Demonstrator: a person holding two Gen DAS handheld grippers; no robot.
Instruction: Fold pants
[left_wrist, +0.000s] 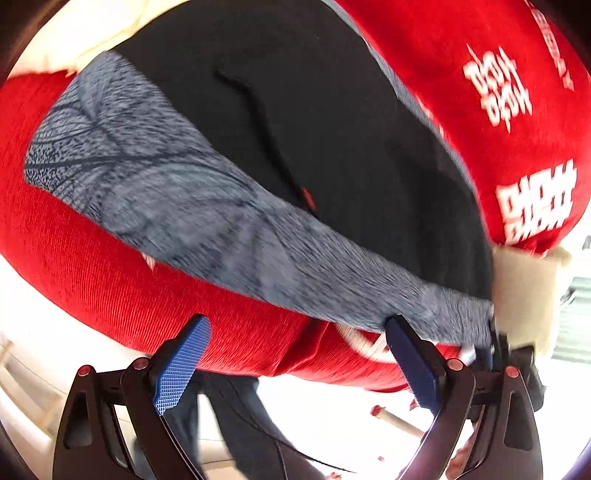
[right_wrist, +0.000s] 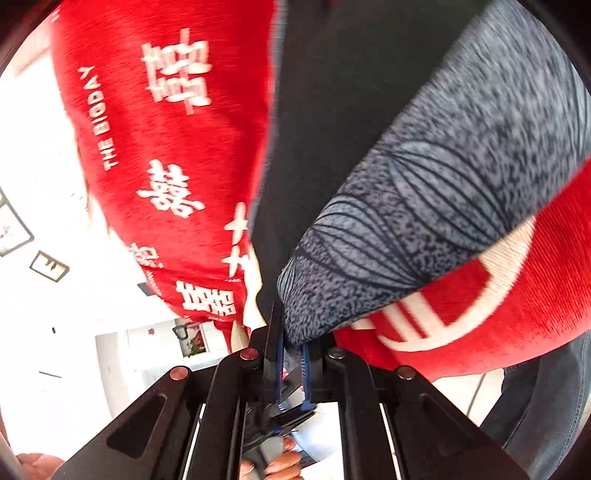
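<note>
The pants lie across a red blanket (left_wrist: 110, 288) with white characters. They are black (left_wrist: 332, 129) with a wide grey patterned band (left_wrist: 184, 192) along one edge. My left gripper (left_wrist: 298, 326) is open above the blanket's edge, just short of that band. Its right blue pad (left_wrist: 410, 350) is at the band's rim and nothing is between the pads. My right gripper (right_wrist: 291, 343) is shut on the corner of the grey band (right_wrist: 443, 184), with the fabric pinched between its blue pads. The black part (right_wrist: 332, 110) runs up beside the red blanket (right_wrist: 166, 147).
A cream cloth or cushion (left_wrist: 74, 33) shows at the top left and another cream piece (left_wrist: 524, 295) at the right past the band's end. A person's fingers (right_wrist: 280, 461) grip the right handle. Framed pictures (right_wrist: 48, 266) hang on a white wall.
</note>
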